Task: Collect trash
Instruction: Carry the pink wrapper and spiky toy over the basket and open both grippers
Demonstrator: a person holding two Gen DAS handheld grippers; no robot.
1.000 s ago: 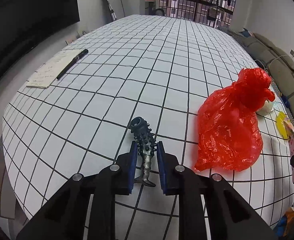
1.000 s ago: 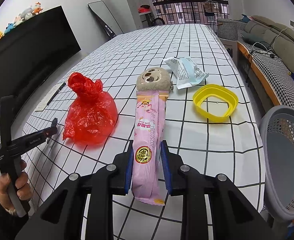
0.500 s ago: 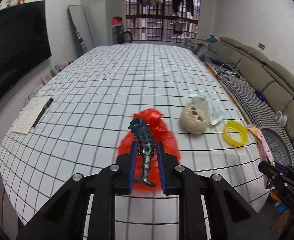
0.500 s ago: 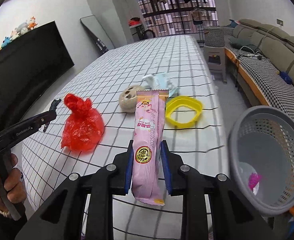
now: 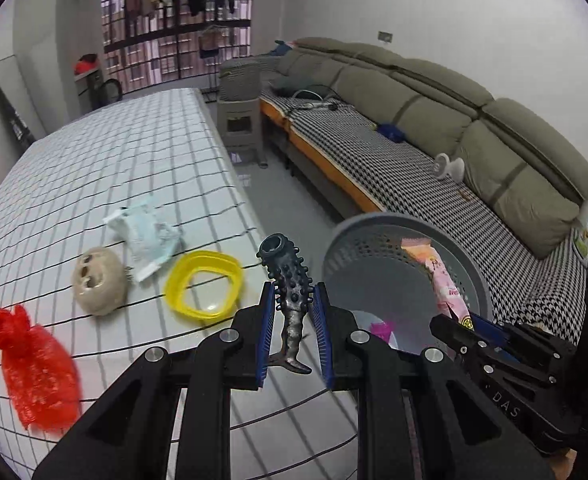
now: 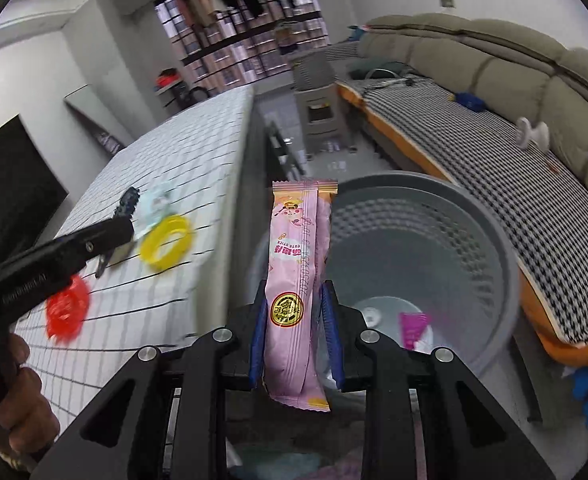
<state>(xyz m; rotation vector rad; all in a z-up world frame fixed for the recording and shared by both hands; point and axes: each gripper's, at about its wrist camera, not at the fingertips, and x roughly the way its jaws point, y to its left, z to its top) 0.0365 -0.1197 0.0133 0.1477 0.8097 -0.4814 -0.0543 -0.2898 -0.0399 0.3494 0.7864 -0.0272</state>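
Note:
My left gripper (image 5: 293, 312) is shut on a dark studded rubber piece (image 5: 290, 280), held above the table's right edge beside the grey mesh basket (image 5: 465, 256). My right gripper (image 6: 294, 312) is shut on a long pink snack wrapper (image 6: 297, 256), held over the basket's near rim (image 6: 493, 248). The wrapper (image 5: 443, 280) and the right gripper (image 5: 459, 330) also show in the left wrist view, over the basket. A magenta scrap (image 6: 413, 326) lies on the basket's floor. The left gripper (image 6: 124, 220) shows at the left of the right wrist view.
On the grid-patterned table (image 5: 94, 152) lie a red plastic bag (image 5: 34, 376), a beige round plush (image 5: 98, 280), a yellow ring (image 5: 202, 284) and a white-blue packet (image 5: 146, 236). A grey sofa with a checked cover (image 5: 413, 152) stands beyond the basket.
Both grippers have swung right from over the table toward the basket, still holding their items. The wrapper now hangs over the basket's opening.

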